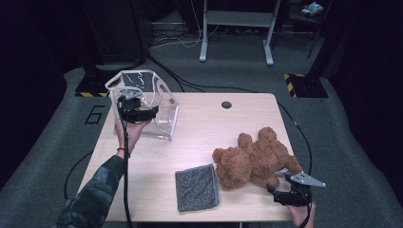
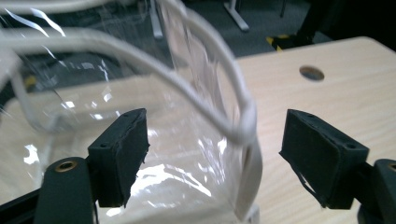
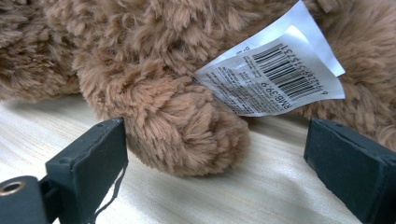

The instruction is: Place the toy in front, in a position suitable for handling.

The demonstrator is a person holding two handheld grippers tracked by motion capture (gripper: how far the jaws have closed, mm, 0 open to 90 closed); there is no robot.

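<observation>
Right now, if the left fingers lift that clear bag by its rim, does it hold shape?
Probably only partly: the clear bag has thin, wrinkled see-through walls, so likely floppy. Its white rim looks stiffer. Glossy film may slip, and it looks empty, so light.

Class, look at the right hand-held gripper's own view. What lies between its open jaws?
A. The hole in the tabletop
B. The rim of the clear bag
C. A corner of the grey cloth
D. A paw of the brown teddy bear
D: the right hand-held gripper has its jaws apart on either side of a furry paw of the teddy bear, with the bear's white barcode tag just behind it.
</observation>
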